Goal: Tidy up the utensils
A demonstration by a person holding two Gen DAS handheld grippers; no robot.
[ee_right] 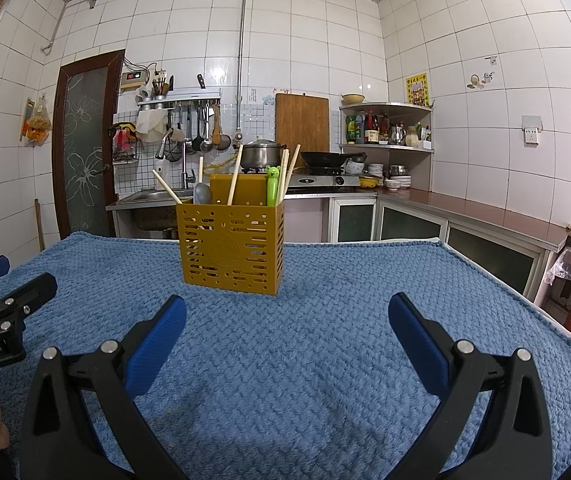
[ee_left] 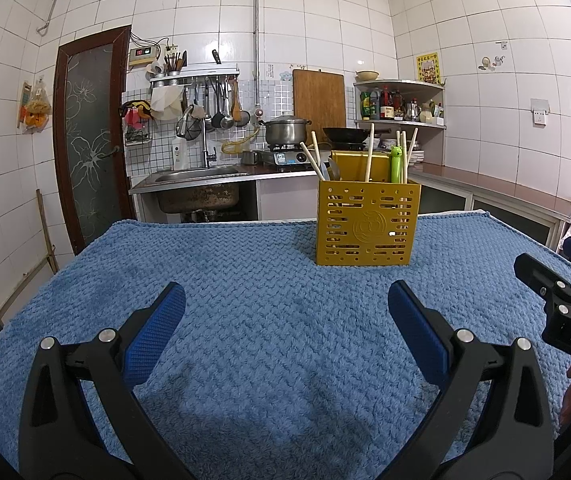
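A yellow perforated utensil holder point(ee_left: 366, 226) point(ee_right: 231, 251) stands upright on a blue knitted cloth point(ee_left: 245, 300) point(ee_right: 325, 320) near the table's far edge. Several wooden chopsticks point(ee_left: 370, 152) point(ee_right: 236, 179), a metal spoon point(ee_left: 332, 170) point(ee_right: 202, 193) and a green frog-topped utensil point(ee_left: 396, 162) point(ee_right: 272, 185) stick out of it. My left gripper point(ee_left: 286, 320) is open over bare cloth, well short of the holder. My right gripper point(ee_right: 287, 328) is open too, nothing between its fingers. Each gripper shows at the edge of the other's view.
Behind the table are a steel sink point(ee_left: 195, 174), a gas stove with a pot point(ee_left: 287, 130) and a wok point(ee_left: 345, 134), hanging ladles, and a corner shelf of bottles point(ee_left: 399, 106). A counter point(ee_right: 465, 216) runs along the right wall. A brown door point(ee_left: 91, 136) stands at left.
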